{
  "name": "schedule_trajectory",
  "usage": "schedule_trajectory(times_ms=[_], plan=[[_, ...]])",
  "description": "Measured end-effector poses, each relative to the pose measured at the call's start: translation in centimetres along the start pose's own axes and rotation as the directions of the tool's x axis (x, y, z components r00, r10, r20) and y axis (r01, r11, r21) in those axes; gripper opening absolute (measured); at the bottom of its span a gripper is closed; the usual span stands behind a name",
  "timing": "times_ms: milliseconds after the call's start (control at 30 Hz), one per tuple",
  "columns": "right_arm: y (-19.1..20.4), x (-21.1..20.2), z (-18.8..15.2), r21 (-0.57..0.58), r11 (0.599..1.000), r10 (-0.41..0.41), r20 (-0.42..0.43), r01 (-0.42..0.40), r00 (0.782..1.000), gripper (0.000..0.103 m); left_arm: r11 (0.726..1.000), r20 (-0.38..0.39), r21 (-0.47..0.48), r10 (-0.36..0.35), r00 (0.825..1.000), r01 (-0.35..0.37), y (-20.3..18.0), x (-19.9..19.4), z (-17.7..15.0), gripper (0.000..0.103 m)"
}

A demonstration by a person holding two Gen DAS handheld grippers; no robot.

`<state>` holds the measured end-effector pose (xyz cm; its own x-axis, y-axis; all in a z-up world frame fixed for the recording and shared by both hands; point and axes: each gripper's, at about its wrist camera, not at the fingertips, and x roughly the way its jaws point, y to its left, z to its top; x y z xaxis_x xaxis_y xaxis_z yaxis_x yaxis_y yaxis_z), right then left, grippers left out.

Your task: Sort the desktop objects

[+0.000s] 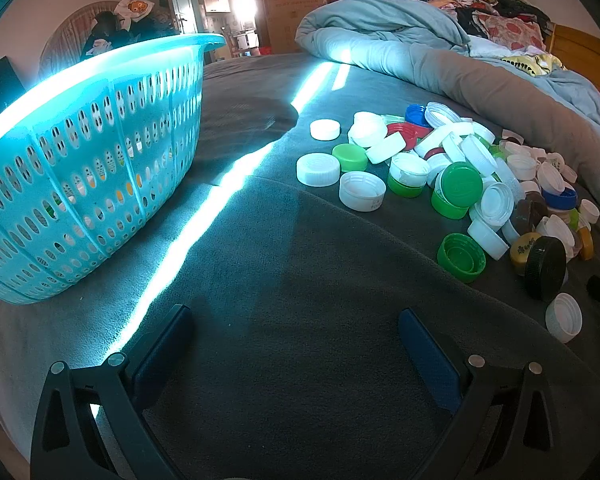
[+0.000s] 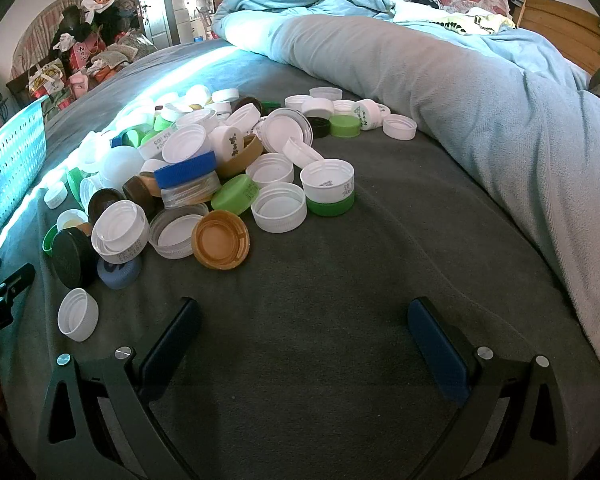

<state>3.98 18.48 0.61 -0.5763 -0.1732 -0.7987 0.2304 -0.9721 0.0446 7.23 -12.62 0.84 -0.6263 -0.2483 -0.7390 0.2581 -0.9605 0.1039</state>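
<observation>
Both sets of tongs, left tongs (image 1: pixel 296 332) and right tongs (image 2: pixel 304 322), are hanging spread and empty over the bed, nothing picked yet. The caps (image 2: pixel 204 168) are lying heaped right of the basket (image 1: pixel 80 152) (a gold one nearest); next, I reckon, closing on one cap.

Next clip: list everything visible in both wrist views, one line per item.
bottle caps: one large pile, too many to count; mostly white, also green, blue, red, brown, tan, black; on the dark blanket
basket: one, turquoise, perforated; left of the pile
dark blanket: one, grey; covers the bed
quilt: one, light blue and grey; bunched behind and right of the caps
clothes: heap, mixed colours; far end of bed
cardboard boxes: stacked, brown; by the doorway
left tool: open, nothing between its fingers
right tool: open, nothing between its fingers
</observation>
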Motion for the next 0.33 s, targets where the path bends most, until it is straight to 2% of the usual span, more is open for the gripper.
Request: schedule_trajectory(times_ms=[333], plan=[[0.03,0.0,-0.01,0.0,1.0,0.0,0.0,0.0,1.0,0.102,1.0,0.001,-0.001,-0.003,1.0,0.003,-0.02,-0.11,-0.05,0.103]])
